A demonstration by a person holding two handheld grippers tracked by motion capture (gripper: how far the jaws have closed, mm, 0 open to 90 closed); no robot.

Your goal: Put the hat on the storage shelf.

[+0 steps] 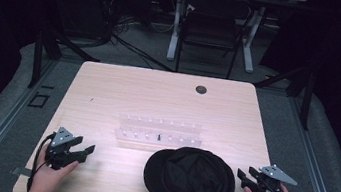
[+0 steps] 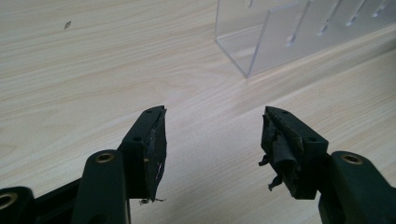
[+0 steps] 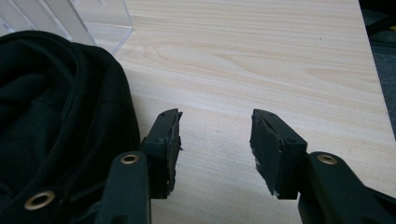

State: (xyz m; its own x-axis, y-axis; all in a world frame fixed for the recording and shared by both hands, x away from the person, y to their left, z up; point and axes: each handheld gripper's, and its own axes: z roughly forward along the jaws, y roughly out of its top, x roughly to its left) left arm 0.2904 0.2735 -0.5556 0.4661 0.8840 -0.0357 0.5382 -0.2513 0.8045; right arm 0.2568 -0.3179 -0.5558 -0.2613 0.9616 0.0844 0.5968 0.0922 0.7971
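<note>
Both your grippers, left gripper (image 1: 84, 150) and right gripper (image 1: 244, 178), sit lower frame with jaws apart, flanking the black hat (image 1: 190, 181).

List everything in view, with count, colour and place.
table: 1, light wood, centre.
clear rack: 1, transparent, two slotted rows, mid-table.
black garment: 1, black, bunched, near edge, in front of the rack.
grommet: 1, dark, far side of the tabletop.
chair: 1, dark, beyond the table.
left gripper: 1, black, near left edge, open.
right gripper: 1, black, right of the garment, open.
hands: 2, bottom corners.
</note>
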